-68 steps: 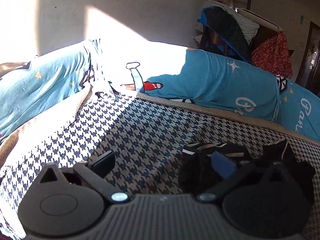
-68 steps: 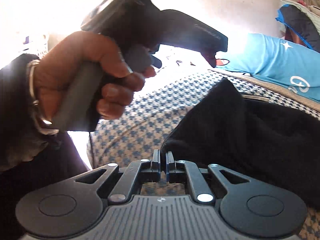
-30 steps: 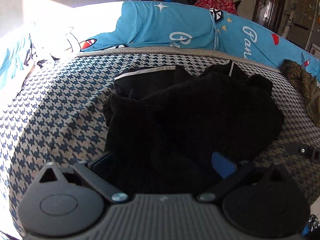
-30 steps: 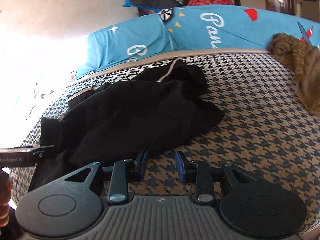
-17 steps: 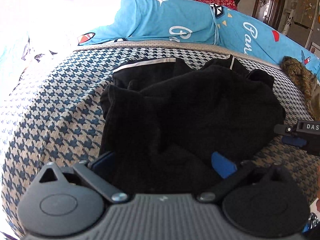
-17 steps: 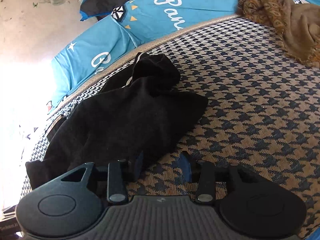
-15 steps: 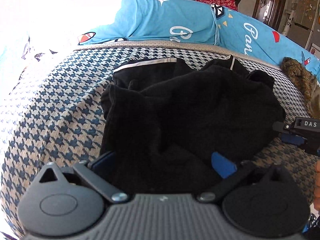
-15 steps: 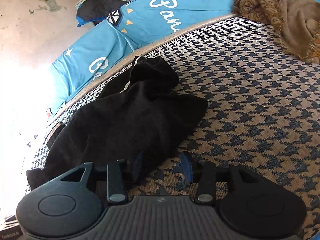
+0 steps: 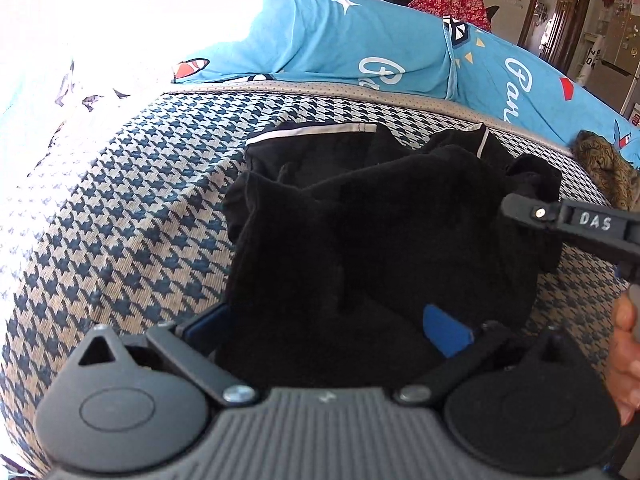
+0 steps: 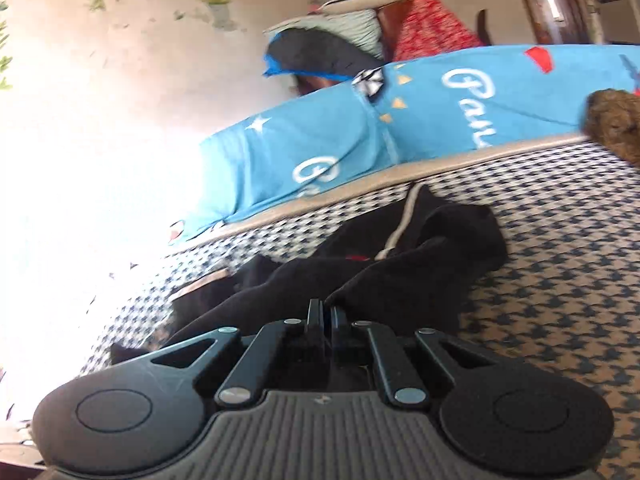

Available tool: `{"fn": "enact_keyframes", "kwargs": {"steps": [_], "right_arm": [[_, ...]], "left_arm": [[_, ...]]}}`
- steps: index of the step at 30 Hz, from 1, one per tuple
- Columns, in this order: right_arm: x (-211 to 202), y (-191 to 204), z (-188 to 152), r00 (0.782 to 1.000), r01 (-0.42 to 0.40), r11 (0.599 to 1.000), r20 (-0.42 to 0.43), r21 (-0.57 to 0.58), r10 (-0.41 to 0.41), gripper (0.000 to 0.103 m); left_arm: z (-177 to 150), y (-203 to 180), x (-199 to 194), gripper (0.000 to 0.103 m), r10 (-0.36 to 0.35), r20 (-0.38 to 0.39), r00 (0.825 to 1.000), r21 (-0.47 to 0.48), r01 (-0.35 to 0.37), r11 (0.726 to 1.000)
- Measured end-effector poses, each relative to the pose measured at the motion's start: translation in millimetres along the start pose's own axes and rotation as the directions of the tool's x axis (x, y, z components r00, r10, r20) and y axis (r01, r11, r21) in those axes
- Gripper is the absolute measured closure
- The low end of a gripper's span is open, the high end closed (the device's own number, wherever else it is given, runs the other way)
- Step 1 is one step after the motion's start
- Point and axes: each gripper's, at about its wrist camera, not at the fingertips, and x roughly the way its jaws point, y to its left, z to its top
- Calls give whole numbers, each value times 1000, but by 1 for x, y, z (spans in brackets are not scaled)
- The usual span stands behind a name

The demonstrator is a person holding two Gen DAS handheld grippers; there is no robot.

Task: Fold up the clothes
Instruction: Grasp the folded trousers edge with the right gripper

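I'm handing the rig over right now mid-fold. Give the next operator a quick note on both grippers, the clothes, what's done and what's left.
Left gripper: open, jaws wide on either side of the near edge of the black garment, gripping nothing.
Right gripper: shut on the garment's edge.
The garment lies crumpled in a heap on the houndstooth bed cover, white trim showing at the far side. A brown cloth sits further off by the blue pillows.
Done: right grip taken. No fold is visible yet.
Left: probably close the left gripper on the near edge, spread the garment flat, then fold.
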Motion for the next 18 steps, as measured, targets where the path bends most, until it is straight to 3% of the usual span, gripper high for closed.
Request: {"fn": "enact_keyframes", "kwargs": {"steps": [2,6,9,12,18], "right_arm": [[3,11,-2,999,-41,998,-15,-40,40,88],[10,32,-5,992,-124,985,-49,-118,119,87],[15,48,-8,981,-186,967,-78,-174,175,74],[8,34,-7,986,-157,980,-73,-121,149,72],[-8,-3,16,998,-21,998,-68,-63,17,72]], "left_arm": [[1,1,1,0,1,-2,1000,1,-1,1000],[1,1,2,0,0,-8,1000,0,0,1000],[1,0,2,0,-6,-9,1000,-4,6,1000],[2,-4,1,0,-23,1,1000,-2,23,1000],[1,-15,-1,0,-59,4,998,21,59,998]]}}
